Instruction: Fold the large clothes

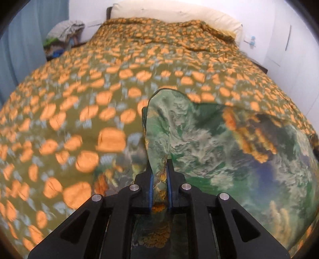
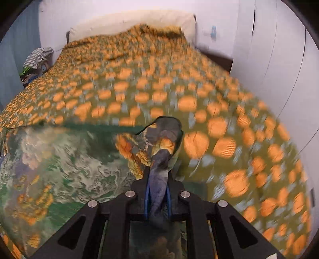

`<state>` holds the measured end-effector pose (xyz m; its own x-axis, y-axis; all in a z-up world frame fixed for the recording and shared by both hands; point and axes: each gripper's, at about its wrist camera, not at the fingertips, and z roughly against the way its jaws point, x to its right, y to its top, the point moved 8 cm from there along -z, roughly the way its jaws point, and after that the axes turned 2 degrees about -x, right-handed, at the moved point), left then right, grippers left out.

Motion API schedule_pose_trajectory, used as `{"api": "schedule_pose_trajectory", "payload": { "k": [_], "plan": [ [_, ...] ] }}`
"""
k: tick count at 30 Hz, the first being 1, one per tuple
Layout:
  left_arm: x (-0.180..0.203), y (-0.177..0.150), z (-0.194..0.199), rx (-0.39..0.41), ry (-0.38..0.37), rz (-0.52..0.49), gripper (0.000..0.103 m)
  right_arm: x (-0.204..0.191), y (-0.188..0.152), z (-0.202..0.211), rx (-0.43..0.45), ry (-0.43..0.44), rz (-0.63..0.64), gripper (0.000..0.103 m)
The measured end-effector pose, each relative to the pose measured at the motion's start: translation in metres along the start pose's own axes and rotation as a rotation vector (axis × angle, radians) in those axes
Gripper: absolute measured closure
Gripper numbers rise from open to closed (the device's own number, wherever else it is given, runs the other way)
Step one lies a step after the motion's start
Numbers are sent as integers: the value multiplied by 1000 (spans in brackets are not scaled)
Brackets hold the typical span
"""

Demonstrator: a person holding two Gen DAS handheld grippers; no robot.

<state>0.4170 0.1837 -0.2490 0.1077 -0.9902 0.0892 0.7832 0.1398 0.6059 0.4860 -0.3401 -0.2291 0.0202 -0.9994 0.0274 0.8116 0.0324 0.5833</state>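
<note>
Green printed garment (image 1: 209,139) pinched in both closed tongs (image 1: 159,169) (image 2: 158,175).

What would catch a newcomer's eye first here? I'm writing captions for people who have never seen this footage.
The bedspread dotted with orange blobs fills both views up to the cream pillow at the headboard. Over it hangs a green printed garment, pinched at one end by the left gripper and at the other by the right gripper. A heap of clothes sits beside the bed, far left.
</note>
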Motion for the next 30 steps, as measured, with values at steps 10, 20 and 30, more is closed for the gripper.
{"api": "schedule_pose_trajectory", "payload": {
  "k": [10, 20, 30],
  "plan": [
    [1, -12, -15, -6, -42, 29, 83, -3, -20, -38, -17, 42, -23, 86],
    [1, -6, 48, 9, -105, 57, 28, 20, -2, 22, 68, 53, -108, 32],
    [11, -33, 84, -13, -21, -40, 17, -12, -88, 61, -37, 105, 78, 31]
  ]
}}
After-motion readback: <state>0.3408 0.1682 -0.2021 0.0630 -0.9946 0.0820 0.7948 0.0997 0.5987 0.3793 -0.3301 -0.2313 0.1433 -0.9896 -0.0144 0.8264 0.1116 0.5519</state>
